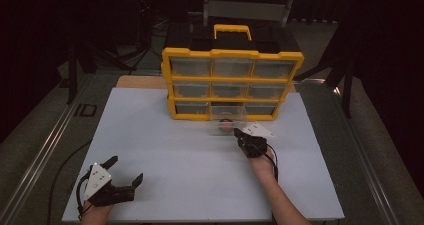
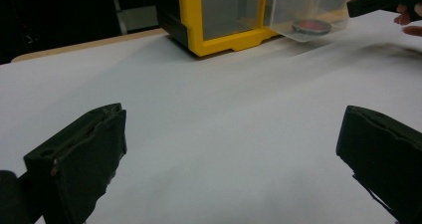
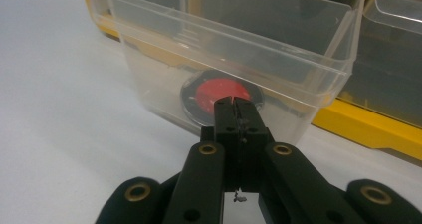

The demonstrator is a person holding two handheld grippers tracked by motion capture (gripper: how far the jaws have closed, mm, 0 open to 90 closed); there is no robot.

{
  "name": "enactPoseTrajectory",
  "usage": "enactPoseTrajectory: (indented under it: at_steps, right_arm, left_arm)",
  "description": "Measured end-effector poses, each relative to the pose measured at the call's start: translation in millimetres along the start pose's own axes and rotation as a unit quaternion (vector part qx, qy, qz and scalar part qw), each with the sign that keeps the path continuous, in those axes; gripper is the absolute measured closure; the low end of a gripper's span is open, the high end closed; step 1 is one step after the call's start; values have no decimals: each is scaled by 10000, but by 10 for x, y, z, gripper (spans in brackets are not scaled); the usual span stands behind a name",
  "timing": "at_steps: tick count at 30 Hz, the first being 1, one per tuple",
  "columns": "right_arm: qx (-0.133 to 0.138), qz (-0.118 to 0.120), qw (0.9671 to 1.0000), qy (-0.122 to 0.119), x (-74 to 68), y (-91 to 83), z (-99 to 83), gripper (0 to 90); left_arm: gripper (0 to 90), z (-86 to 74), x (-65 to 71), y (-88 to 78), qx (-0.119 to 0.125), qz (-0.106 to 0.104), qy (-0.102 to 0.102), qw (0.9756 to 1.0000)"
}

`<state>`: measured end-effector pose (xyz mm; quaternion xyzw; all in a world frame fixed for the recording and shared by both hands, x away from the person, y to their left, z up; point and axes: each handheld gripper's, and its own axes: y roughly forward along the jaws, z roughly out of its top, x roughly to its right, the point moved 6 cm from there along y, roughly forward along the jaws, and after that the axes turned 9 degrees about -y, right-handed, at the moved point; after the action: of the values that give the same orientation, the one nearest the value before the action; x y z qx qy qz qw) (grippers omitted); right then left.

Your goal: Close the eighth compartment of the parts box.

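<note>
A yellow organizer (image 1: 232, 80) with clear drawers stands at the far side of the white board. Its bottom middle drawer (image 1: 227, 121) is pulled out, and a round black disc with a red centre (image 1: 226, 125) lies inside. My right gripper (image 1: 237, 132) is shut with nothing between its jaws, tips at the drawer's front wall. In the right gripper view the closed tips (image 3: 234, 104) sit right before the clear drawer (image 3: 149, 50) and the disc (image 3: 209, 92). My left gripper (image 1: 126, 168) rests open near the front left, empty; its jaws (image 2: 231, 149) stand wide apart over the bare board.
The white board (image 1: 200, 160) covers the table, with a metal rail (image 1: 45, 150) along the left edge. A black case with a yellow handle (image 1: 232, 31) sits behind the organizer. In the left gripper view, the organizer (image 2: 219, 15) and the right gripper (image 2: 383, 0) lie far off.
</note>
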<state>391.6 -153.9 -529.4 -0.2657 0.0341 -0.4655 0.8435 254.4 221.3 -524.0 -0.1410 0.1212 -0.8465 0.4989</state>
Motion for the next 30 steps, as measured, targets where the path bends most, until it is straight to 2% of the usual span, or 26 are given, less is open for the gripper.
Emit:
enactPoseTrajectory:
  at_steps: [2, 16, 30]
  right_arm:
    - [-9, 16, 10000, 54, 1, 16, 2, 900]
    - [-40, -25, 10000, -2, 5, 78, 39, 900]
    - [-115, -54, 9999, 57, 31, 164, 87, 900]
  left_arm:
    - [2, -1, 1, 1, -3, -1, 3, 10000]
    - [2, 0, -2, 0, 1, -1, 3, 10000]
    - [2, 0, 0, -1, -2, -12, -8, 10000]
